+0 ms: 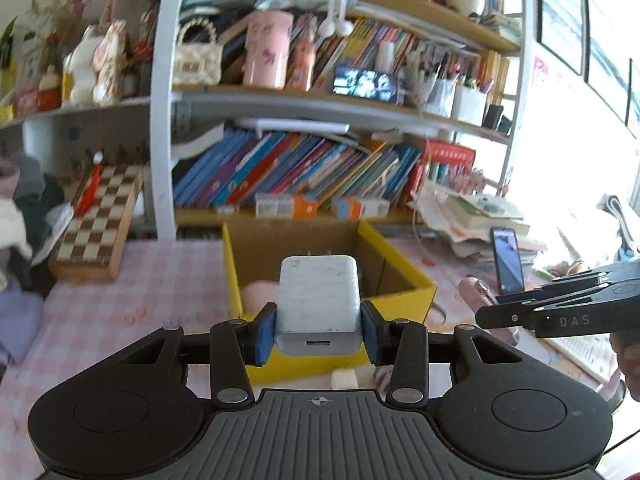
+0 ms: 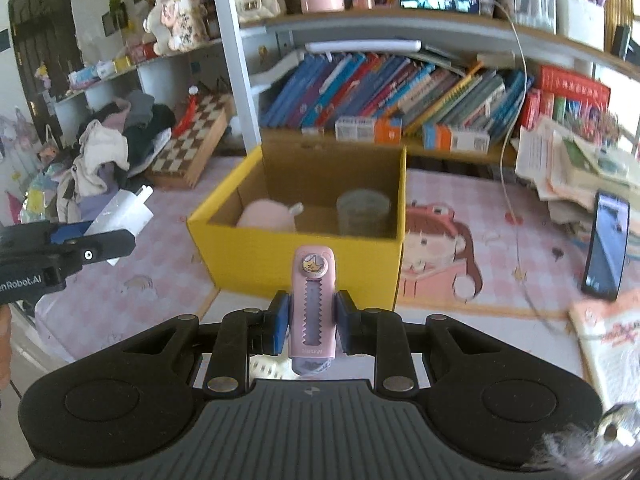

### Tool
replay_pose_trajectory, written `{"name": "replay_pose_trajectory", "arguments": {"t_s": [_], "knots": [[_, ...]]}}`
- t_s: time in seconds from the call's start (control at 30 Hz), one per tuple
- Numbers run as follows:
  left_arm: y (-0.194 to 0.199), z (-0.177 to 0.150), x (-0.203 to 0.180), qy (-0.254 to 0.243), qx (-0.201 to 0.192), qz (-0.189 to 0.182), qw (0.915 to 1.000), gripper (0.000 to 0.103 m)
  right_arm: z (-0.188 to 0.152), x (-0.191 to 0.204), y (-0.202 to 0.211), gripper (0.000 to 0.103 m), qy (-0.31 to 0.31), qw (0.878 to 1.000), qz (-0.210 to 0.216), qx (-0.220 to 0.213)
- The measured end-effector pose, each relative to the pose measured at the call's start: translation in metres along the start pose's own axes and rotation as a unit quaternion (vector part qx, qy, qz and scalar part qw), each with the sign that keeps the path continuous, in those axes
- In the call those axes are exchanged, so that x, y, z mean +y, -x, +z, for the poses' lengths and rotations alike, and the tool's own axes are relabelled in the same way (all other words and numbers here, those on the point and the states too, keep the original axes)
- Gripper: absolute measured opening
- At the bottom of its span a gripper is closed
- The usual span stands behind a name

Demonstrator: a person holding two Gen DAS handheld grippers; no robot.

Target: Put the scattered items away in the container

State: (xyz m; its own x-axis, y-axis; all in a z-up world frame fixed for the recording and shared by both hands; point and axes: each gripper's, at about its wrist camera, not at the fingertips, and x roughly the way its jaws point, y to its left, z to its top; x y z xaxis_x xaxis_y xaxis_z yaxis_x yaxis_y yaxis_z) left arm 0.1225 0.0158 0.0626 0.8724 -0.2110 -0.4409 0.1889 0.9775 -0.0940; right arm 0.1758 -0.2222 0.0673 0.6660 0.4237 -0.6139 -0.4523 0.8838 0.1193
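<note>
My left gripper [image 1: 318, 330] is shut on a white USB charger [image 1: 318, 304], held above the near left part of the open yellow cardboard box [image 1: 404, 264]. My right gripper [image 2: 312, 320] is shut on a pink utility knife [image 2: 313, 304], held in front of the same box [image 2: 296, 256], near its front wall. Inside the box lie a pink round item [image 2: 266, 214] and a grey round tin [image 2: 363, 212]. The right gripper shows in the left wrist view [image 1: 520, 312] with the pink knife [image 1: 474, 290]. The left gripper with the charger [image 2: 120, 216] shows at the left of the right wrist view.
The box sits on a pink checked table mat [image 2: 500, 248]. A small white block [image 1: 344, 380] lies in front of the box. A phone [image 2: 606, 248] stands at the right by a stack of papers [image 2: 576, 168]. A chessboard [image 2: 192, 148] and clothes [image 2: 104, 152] lie at the left. Bookshelves [image 2: 400, 92] stand behind.
</note>
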Motion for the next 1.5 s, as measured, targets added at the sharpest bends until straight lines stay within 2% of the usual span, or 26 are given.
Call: {"name": "replay_pose_trajectory", "arguments": {"t_s": [0.27, 0.73, 1.03, 1.23, 1.5], "knots": [[-0.016, 0.025, -0.006, -0.021, -0.019, -0.009, 0.9996, 0.042, 0.030, -0.015, -0.007, 0.023, 0.008, 1.000, 0.008, -0.018], [-0.066, 0.047, -0.008, -0.036, -0.003, -0.010, 0.9993, 0.042, 0.077, -0.025, -0.058, 0.023, 0.053, 0.997, 0.046, -0.018], [-0.104, 0.042, -0.004, -0.051, 0.052, -0.001, 0.9973, 0.042, 0.088, -0.024, -0.104, 0.023, 0.104, 0.992, 0.071, 0.024], [-0.130, 0.035, -0.003, -0.071, 0.093, 0.002, 0.9931, 0.042, 0.087, -0.018, -0.140, 0.023, 0.163, 0.981, 0.084, 0.068], [-0.165, 0.031, 0.000, -0.084, 0.138, 0.006, 0.9869, 0.042, 0.085, -0.016, -0.185, 0.023, 0.204, 0.966, 0.100, 0.125]]}}
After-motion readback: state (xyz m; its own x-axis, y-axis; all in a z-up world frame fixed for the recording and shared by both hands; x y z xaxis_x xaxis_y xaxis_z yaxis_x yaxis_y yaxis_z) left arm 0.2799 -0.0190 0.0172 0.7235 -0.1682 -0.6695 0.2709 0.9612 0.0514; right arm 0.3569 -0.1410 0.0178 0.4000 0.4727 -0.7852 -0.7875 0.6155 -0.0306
